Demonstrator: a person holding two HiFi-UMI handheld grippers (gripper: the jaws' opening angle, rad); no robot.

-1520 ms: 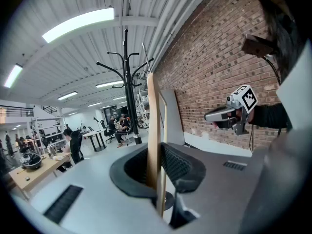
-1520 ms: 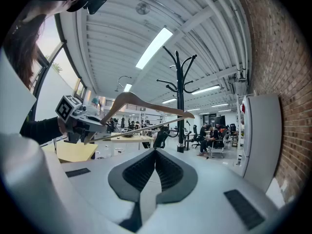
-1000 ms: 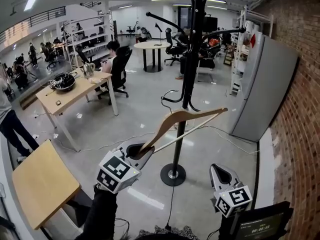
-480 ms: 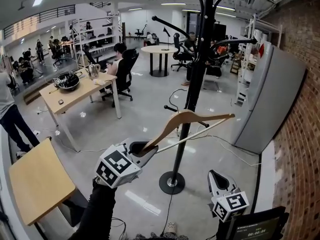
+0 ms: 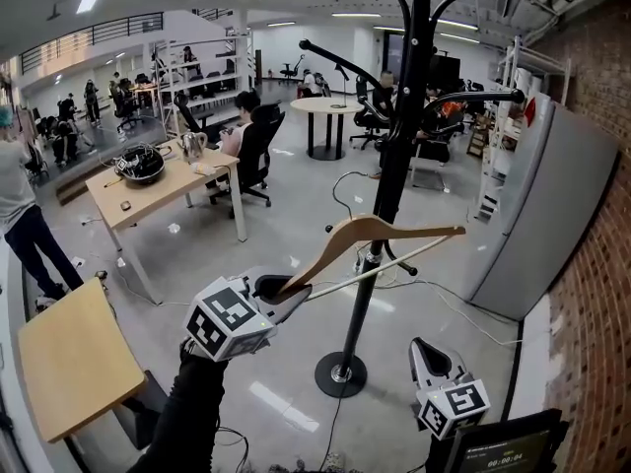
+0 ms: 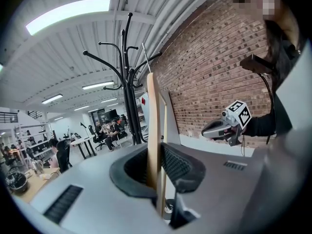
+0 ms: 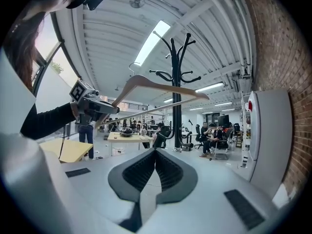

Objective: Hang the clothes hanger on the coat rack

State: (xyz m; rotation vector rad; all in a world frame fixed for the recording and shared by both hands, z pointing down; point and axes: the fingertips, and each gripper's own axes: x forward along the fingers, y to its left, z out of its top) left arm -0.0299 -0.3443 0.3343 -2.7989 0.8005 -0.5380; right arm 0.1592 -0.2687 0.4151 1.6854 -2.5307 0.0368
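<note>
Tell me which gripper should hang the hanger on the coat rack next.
Left. The left gripper has its jaws clamped on one end of the wooden hanger, held up beside the coat rack. The right gripper sits lower, jaws together with nothing between them.

Near left, the left tongs (image 5: 279, 292), with the clothes hanger (image 5: 367, 233) between them and reaching right, across the near side of the coat rack (image 5: 392, 175) at centre. Near right and lower, the right tongs (image 5: 426, 346) — well apart from the hanger. Left of the rack, a near table (image 5: 71, 363), then a far table (image 5: 148, 190) behind it; at far right, a brick wall (image 5: 596, 284).
</note>
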